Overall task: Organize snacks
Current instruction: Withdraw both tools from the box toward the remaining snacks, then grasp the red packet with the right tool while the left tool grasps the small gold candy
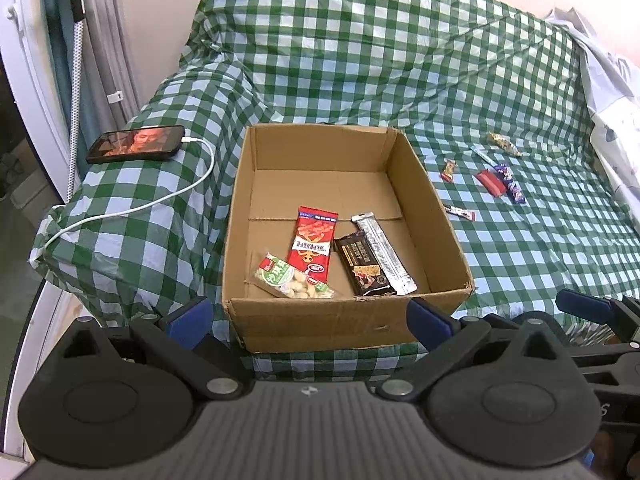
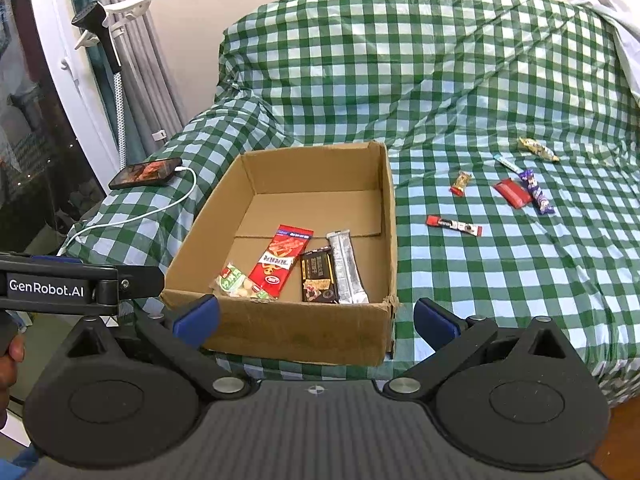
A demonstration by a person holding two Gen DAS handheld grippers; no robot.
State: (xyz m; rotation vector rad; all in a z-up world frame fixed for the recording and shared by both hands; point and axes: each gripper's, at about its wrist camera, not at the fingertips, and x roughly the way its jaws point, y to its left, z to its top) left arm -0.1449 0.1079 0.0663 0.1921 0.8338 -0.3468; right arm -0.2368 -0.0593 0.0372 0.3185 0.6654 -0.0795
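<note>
- The open brown cardboard box (image 2: 304, 240) sits on the green-and-white checked bed cover (image 2: 500, 280), serving as the collecting point; four snack packets (image 2: 292, 268) already lie flat along its near wall.
- Six small wrapped candies (image 2: 508, 188) remain loose on the cover right of the box, probably next.
- Left gripper (image 1: 308, 318) and right gripper (image 2: 316, 318) hover before the box's near wall, fingers spread, holding nothing.

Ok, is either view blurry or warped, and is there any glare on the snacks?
Left wrist view: sharp, fisheye bends the cardboard box, silver bar wrapper glints slightly. Right wrist view: equally sharp, dark rounded corners, no strong glare, light even and soft.
</note>
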